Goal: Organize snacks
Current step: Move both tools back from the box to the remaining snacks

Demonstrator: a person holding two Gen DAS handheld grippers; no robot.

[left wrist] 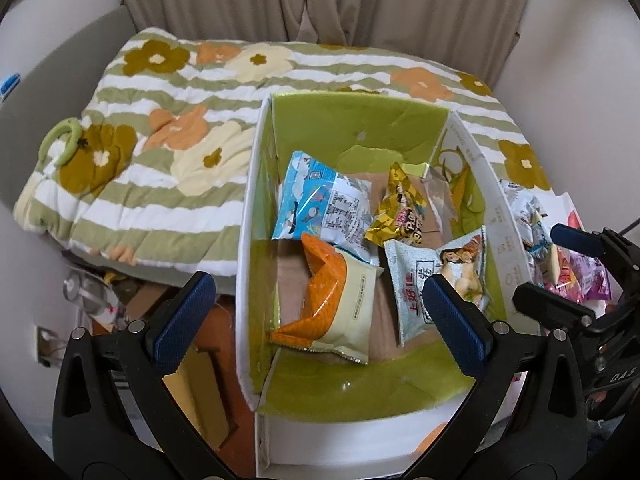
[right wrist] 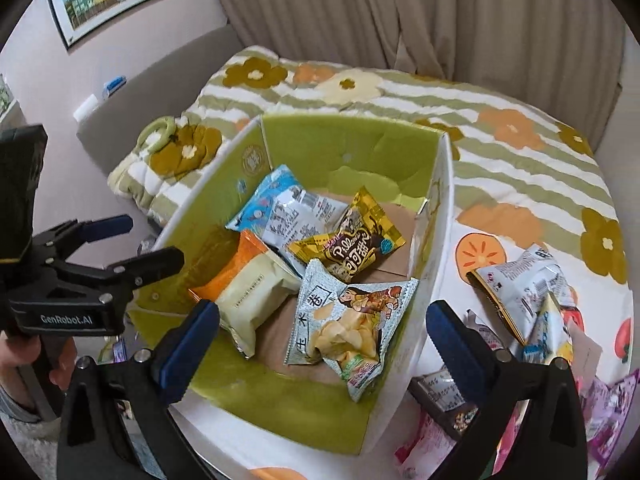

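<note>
A white box with a green lining [left wrist: 352,120] [right wrist: 352,140] stands on the bed. In it lie a blue-white packet [left wrist: 320,204] [right wrist: 276,208], a gold packet [left wrist: 398,208] [right wrist: 356,244], an orange-cream packet [left wrist: 336,300] [right wrist: 248,292] and a grey chips packet [left wrist: 436,280] [right wrist: 352,320]. My left gripper [left wrist: 316,320] [right wrist: 148,240] is open and empty above the box's near left side. My right gripper [right wrist: 320,336] [left wrist: 560,264] is open and empty above the box's near right side. Several loose packets [right wrist: 532,296] [left wrist: 560,264] lie right of the box.
The flowered green-striped quilt [left wrist: 160,140] [right wrist: 500,132] covers the bed beyond and left of the box. A green ring [left wrist: 66,136] [right wrist: 156,132] lies on it. Curtains [left wrist: 320,0] hang behind. Cardboard and clutter [left wrist: 200,380] lie on the floor at the left.
</note>
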